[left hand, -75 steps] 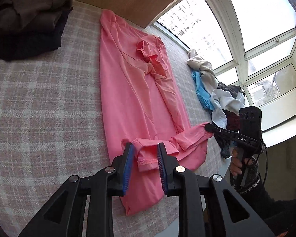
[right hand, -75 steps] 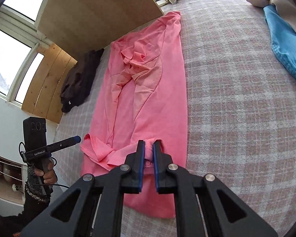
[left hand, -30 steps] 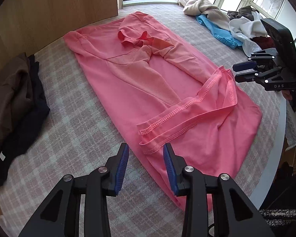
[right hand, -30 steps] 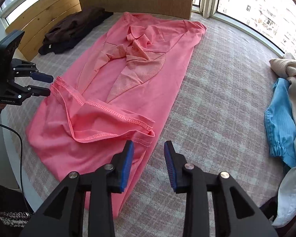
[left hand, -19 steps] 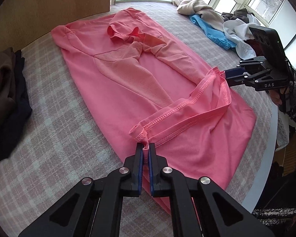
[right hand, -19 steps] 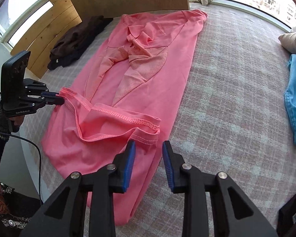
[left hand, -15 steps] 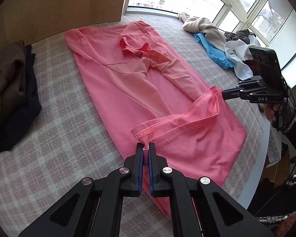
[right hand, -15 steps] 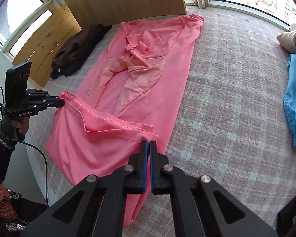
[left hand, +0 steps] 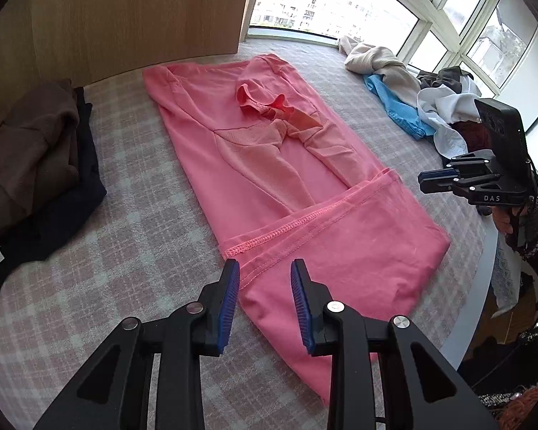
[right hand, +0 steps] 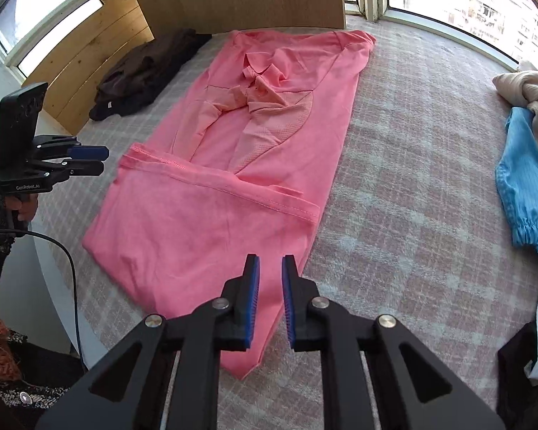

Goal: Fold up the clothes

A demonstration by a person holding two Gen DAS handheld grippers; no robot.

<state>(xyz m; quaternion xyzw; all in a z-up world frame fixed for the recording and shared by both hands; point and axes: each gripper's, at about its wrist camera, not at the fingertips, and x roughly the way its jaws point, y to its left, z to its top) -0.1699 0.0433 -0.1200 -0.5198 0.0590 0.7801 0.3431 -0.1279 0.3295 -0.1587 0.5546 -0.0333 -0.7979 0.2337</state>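
The left gripper (left hand: 265, 279), with ribbed blue pads, is opening, nothing pinched; the right gripper (right hand: 270, 274) is opening too, a narrower gap, also empty. Both hover over the pink shirt (left hand: 279, 179), a smooth knit lying flat on the checked woven cover (left hand: 125, 215), its stitched hem (left hand: 287, 227) folded up over the body.

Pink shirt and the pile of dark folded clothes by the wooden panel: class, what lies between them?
Nothing. Between the pink shirt and the dark folded clothes runs only a bare strip of checked cover, shown in the left wrist view and the right wrist view.
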